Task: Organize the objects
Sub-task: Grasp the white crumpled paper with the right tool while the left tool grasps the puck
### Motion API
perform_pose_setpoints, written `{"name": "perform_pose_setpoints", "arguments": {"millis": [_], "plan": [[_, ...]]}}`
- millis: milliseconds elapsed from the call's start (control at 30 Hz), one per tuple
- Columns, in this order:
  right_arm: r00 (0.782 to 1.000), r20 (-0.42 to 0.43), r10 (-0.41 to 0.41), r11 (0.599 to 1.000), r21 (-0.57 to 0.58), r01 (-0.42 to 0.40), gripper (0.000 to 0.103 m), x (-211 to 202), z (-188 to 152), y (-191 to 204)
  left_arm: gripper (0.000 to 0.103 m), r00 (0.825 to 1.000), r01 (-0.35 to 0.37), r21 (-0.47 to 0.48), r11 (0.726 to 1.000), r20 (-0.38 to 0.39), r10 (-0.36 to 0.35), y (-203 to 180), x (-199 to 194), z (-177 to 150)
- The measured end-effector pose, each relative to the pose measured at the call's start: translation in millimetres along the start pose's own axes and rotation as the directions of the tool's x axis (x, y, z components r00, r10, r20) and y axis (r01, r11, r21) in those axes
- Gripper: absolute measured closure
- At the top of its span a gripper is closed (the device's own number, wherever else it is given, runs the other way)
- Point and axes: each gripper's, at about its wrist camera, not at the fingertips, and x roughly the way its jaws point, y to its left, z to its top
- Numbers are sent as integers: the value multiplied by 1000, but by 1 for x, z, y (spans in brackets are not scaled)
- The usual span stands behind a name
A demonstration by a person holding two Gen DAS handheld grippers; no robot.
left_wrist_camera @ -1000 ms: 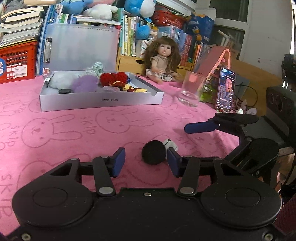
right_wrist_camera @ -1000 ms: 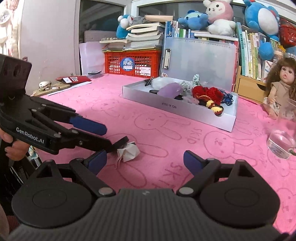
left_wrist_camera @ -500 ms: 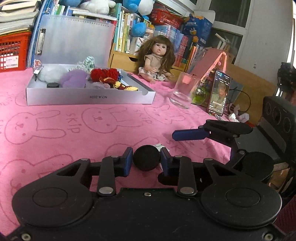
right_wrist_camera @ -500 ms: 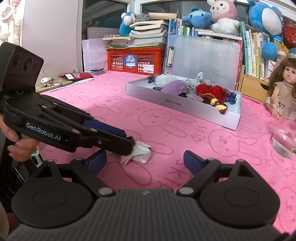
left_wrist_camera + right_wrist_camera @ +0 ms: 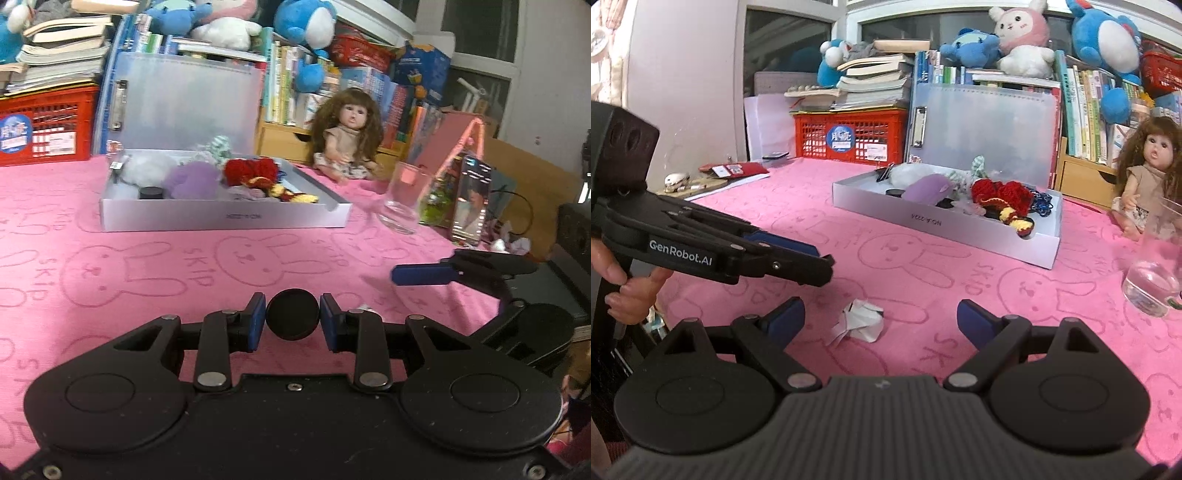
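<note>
My left gripper (image 5: pixel 293 319) is shut on a round black disc (image 5: pixel 293 318) and holds it a little above the pink cloth. It also shows from the side in the right wrist view (image 5: pixel 820 267). My right gripper (image 5: pixel 881 319) is open and empty, with a crumpled white paper (image 5: pixel 858 323) on the cloth between its fingers. The grey box (image 5: pixel 225 218) with its clear lid up holds soft toys and another black disc (image 5: pixel 150 192). The box also shows in the right wrist view (image 5: pixel 945 225).
A glass (image 5: pixel 402 201) and a phone (image 5: pixel 471 201) stand right of the box. A doll (image 5: pixel 347 142) sits behind. A red crate (image 5: pixel 44 127), books and plush toys line the back. The right gripper's blue fingertip (image 5: pixel 421 275) reaches in from the right.
My left gripper closed on the black disc and lifted it off the cloth, uncovering the crumpled paper. The right gripper stayed open.
</note>
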Motion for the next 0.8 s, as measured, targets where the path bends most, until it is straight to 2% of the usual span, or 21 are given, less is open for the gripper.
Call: {"name": "perform_pose_setpoints", "arguments": {"millis": [300,500,600,667,800], "plan": [[1000,-14,10,1000,-1,-10,18,4,-1,4,73,1000,-24,1,1000,-9,24,0,2,-3],[999,-36,-2,1000,-7,2,30,8,-2,11,73,999,-33,5,999,-9,33,0,2,-4],[999,-44,-6,1000,-3,6,39,10,-3,12,73,999,-45,12,999,-14,45,-1,2,-5],[999,-48,-13,1000,-3,13,49,10,-4,13,73,998,-56,21,998,-15,56,-2,3,-6],[999,-48,-25,1000,4,25,57,10,-4,13,73,997,-77,27,997,-11,77,-5,3,-8]]}}
